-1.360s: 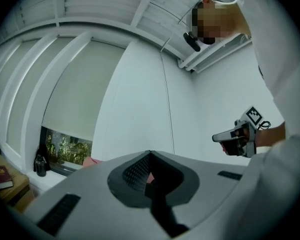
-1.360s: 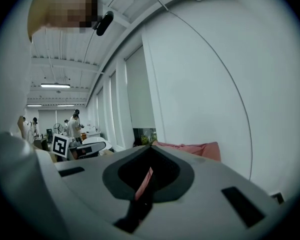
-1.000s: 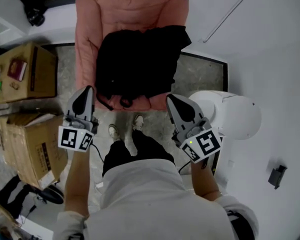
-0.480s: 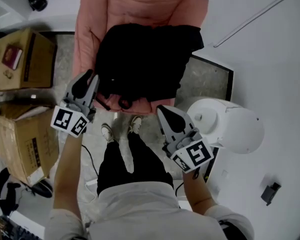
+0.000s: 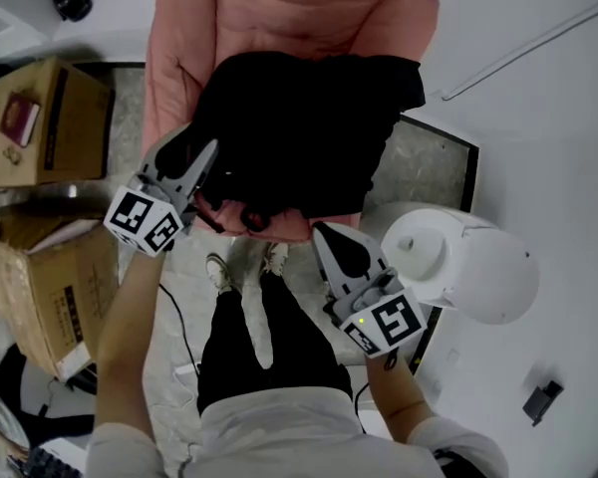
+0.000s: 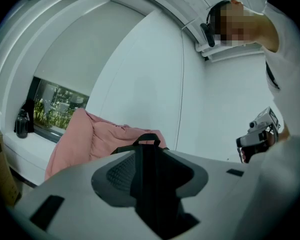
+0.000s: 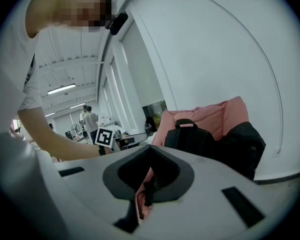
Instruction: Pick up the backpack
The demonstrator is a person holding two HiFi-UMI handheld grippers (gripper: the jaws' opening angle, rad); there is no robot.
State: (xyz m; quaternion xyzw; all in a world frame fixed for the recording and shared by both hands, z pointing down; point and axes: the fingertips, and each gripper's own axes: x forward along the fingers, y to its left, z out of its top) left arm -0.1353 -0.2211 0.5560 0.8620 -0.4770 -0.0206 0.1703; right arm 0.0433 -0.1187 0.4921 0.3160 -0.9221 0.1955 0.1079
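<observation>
A black backpack (image 5: 299, 127) lies on a pink armchair (image 5: 279, 13), its top handle standing up in the left gripper view (image 6: 148, 137). My left gripper (image 5: 194, 152) is at the backpack's left edge. Its jaws have just been opening and now stand apart, with black fabric filling the gap between them in the left gripper view, and the pads not pressing on it. My right gripper (image 5: 324, 232) is shut and empty, just off the chair's front edge, below the backpack. In the right gripper view, the backpack (image 7: 210, 141) and the chair (image 7: 210, 114) lie ahead.
Two cardboard boxes (image 5: 45, 132) (image 5: 50, 277) stand to the left of the chair. A white round appliance (image 5: 458, 262) sits close to the right gripper. My legs and shoes (image 5: 244, 267) are in front of the chair. A white wall is on the right.
Both grippers have moved toward the chair. The left gripper reached the backpack's left side and its jaws spread apart. The right gripper stayed shut.
</observation>
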